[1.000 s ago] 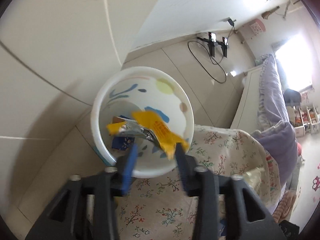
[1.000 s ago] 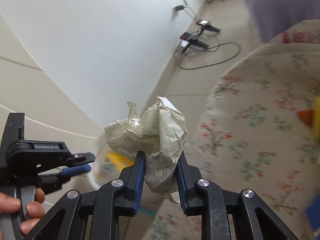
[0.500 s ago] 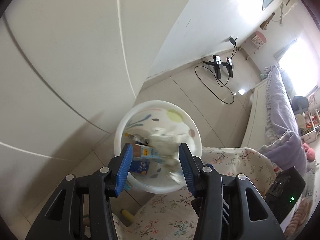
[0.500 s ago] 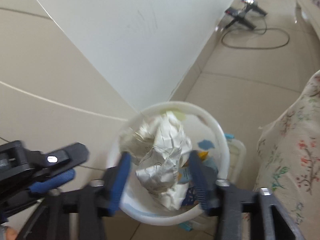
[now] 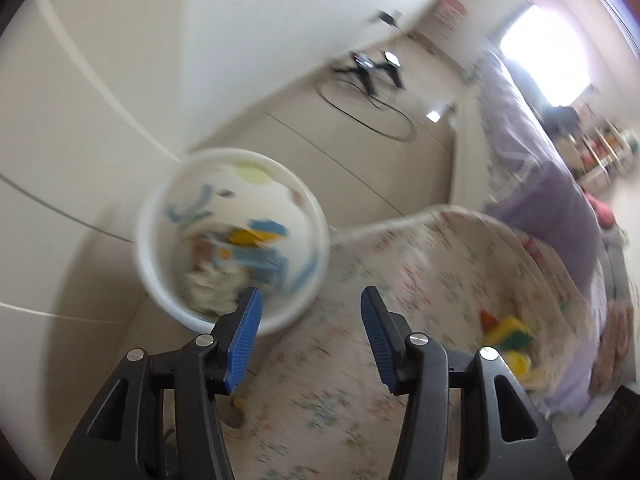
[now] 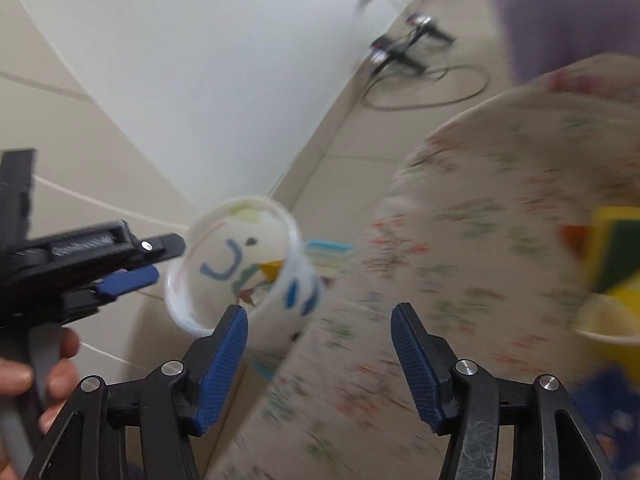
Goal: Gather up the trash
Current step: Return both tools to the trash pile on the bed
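I am looking down both wrist views and seeing the left gripper (image 5: 310, 312) with its blue pads standing apart and nothing between them; its jaws have just been opening a little further. The right gripper (image 6: 319, 330) is the same: jaws have just been spreading wide, and no paper is sitting between the pads now. The white bin (image 5: 234, 236) is standing on the floor beside the floral-covered table (image 5: 360, 400), and I am seeing crumpled paper (image 5: 214, 284) and coloured wrappers lying inside it. What I am judging to be the remaining trash is sitting on the cloth to the right: a yellow and green packet (image 5: 508, 332) with an orange scrap beside it, and in the right wrist view a yellow paper cup (image 6: 608, 328) near the table's right edge. Both views are blurring, so I cannot tell exactly what each piece is. I am expecting all of it to be very light and thin; the packet is probably slick foil or card, so I am planning to pinch it across a flat face or a folded edge. The cup is likely crushing easily, so I am favouring a gentle pinch on its rim wall rather than squeezing the whole body.
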### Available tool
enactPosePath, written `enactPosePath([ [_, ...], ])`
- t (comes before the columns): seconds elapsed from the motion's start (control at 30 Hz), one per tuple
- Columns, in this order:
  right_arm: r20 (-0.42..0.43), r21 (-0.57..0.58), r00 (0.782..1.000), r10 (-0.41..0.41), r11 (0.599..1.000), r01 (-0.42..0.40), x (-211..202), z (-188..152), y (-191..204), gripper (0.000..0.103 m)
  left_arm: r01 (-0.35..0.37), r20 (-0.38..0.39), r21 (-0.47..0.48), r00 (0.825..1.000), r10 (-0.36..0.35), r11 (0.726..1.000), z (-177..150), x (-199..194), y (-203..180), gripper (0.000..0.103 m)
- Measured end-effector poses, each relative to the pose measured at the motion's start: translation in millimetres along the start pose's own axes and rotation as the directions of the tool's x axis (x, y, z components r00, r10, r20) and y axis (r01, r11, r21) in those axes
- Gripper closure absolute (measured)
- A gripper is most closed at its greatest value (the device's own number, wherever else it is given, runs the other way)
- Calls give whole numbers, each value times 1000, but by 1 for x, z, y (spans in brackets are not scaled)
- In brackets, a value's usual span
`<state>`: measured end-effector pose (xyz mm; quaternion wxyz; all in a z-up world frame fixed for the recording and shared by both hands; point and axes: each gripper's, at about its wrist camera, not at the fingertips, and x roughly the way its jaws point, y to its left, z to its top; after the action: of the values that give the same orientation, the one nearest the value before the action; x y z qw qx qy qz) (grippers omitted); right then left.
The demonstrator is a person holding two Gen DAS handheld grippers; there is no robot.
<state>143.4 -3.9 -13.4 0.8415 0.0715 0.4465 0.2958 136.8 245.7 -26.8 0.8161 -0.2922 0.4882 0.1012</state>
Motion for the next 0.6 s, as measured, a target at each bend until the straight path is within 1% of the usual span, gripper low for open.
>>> enactPosePath([
  [0.03, 26, 17, 1000, -14, 1000, 13, -20, -2, -12, 34, 20, -21, 28, 1000, -19, 999, -4, 3, -11, 45],
  [0.13, 90, 81, 993, -71, 995, 64, -73, -7, -54, 33, 77, -90, 131, 994, -65, 988, -26, 15, -53, 45],
  [0.2, 124, 129, 976, -178, 978, 162, -104, -11, -87, 31, 109, -130, 184, 988, -86, 977, -41, 21, -76, 44],
  [0.23, 131, 156, 960, -247, 961, 226, -117, -13, -107, 26, 138, -164, 213, 981, -104, 967, -52, 25, -90, 44],
  [0.27, 128, 179, 949, -289, 948, 264, -126, -14, -124, 24, 166, -201, 231, 972, -120, 959, -62, 30, -100, 43],
  [0.3, 104, 205, 937, -333, 929, 307, -133, -16, -145, 19, 206, -262, 247, 955, -140, 947, -76, 36, -113, 43],
  [0.33, 75, 220, 927, -369, 912, 345, -136, -17, -161, 18, 232, -300, 253, 942, -152, 939, -87, 40, -121, 43],
  [0.37, 29, 227, 908, -418, 888, 401, -138, -20, -180, 18, 258, -337, 257, 927, -164, 931, -98, 45, -129, 42],
  [0.43, -35, 197, 870, -491, 851, 488, -135, -24, -212, 17, 296, -418, 274, 894, -164, 915, -125, 57, -147, 41],
  [0.47, -64, 182, 857, -511, 839, 513, -131, -26, -224, 17, 303, -441, 279, 884, -158, 911, -134, 62, -152, 41],
  [0.5, -87, 176, 851, -517, 833, 524, -128, -29, -233, 17, 305, -468, 286, 872, -145, 909, -146, 68, -158, 41],
  [0.53, -109, 175, 854, -508, 836, 520, -123, -32, -245, 17, 305, -485, 288, 864, -136, 908, -154, 73, -162, 41],
  [0.6, -146, 171, 865, -480, 849, 500, -117, -42, -255, 18, 307, -505, 289, 853, -128, 907, -164, 79, -168, 41],
])
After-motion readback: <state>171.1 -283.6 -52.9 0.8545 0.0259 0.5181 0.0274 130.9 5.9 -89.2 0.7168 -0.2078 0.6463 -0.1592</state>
